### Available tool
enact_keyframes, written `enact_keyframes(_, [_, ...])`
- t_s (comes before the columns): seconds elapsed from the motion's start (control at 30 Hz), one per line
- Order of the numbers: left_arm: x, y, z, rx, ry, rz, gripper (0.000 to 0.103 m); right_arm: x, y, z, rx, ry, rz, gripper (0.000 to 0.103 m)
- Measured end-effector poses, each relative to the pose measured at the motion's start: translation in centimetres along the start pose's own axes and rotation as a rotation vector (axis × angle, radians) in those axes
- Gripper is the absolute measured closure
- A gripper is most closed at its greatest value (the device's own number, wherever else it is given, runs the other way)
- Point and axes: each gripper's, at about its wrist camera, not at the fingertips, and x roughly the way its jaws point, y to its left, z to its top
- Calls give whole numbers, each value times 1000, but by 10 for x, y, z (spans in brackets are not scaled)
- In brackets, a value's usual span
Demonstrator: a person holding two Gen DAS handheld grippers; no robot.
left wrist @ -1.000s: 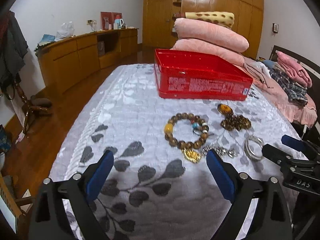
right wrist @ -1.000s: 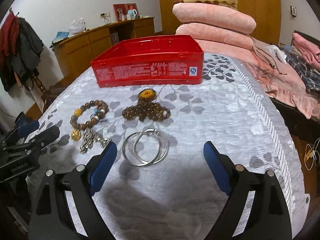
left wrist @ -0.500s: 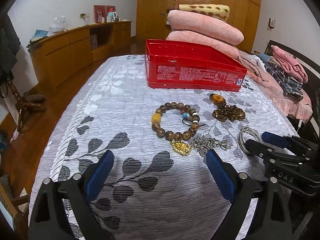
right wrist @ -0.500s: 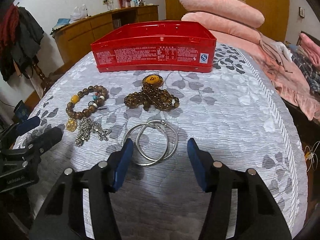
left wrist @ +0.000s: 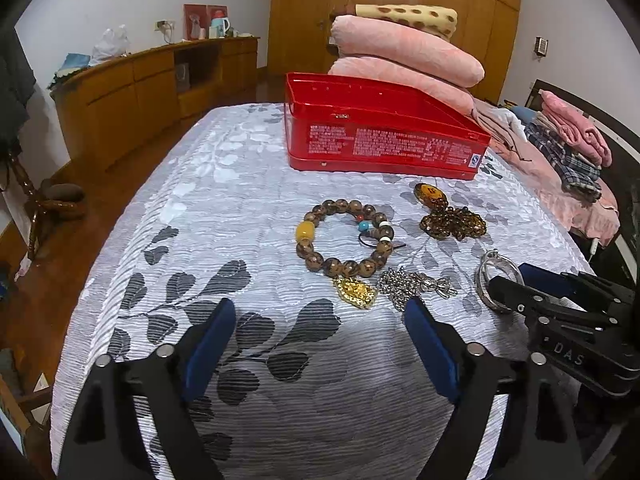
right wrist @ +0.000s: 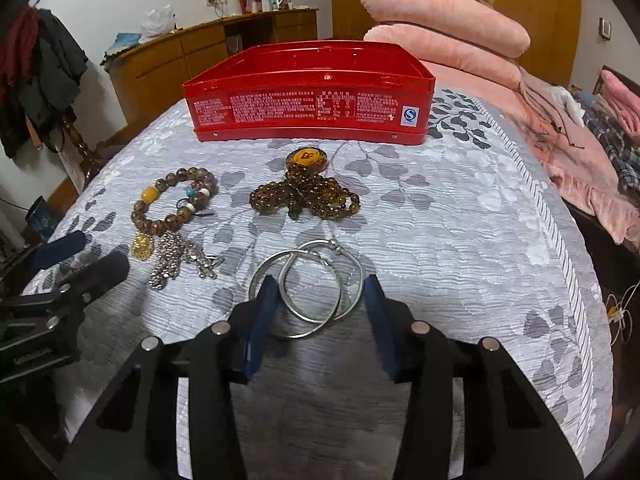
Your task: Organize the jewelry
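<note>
My right gripper (right wrist: 318, 286) points down at two silver bangles (right wrist: 332, 245) on the grey leaf-patterned bedspread (right wrist: 460, 240). Its jaws are closing, with the bangles between the blue pads and not clamped. My left gripper (left wrist: 318, 312) is open with its jaws narrowing slightly and nothing between them. Just ahead of it lie a gold pendant (left wrist: 354, 292) and a silver chain (left wrist: 404, 284). Beyond those are a wooden bead bracelet (left wrist: 316, 260) and an amber bead necklace (left wrist: 452, 224). An open red tin box (left wrist: 384, 140) stands behind the jewellery.
Folded pink blankets (left wrist: 404, 52) are stacked behind the red box. Folded clothes (left wrist: 568, 144) lie at the right of the bed. A wooden cabinet (left wrist: 132, 88) runs along the left wall, past the bed's left edge and the wooden floor (left wrist: 48, 272).
The right gripper's jaws have narrowed from wide open to close around the silver bangles, and it has come nearer to them. The left gripper has edged closer to the jewellery.
</note>
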Motion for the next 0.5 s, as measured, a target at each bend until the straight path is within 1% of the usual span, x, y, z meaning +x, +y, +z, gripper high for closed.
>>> enact_keyframes(0.3, [7, -5, 2, -2, 20, -13, 21, -15, -7, 1, 14, -30, -2, 60])
enact_keyframes(0.37, [8, -4, 2, -6, 25, -18, 22, -18, -9, 1, 18, -38, -3, 60])
enact_keyframes(0.43, [10, -4, 3, -13, 32, -20, 26, -20, -10, 1, 22, -43, -1, 60])
enact_keyframes(0.5, [10, -4, 3, -12, 34, -23, 27, -22, -12, 1, 25, -48, 1, 60])
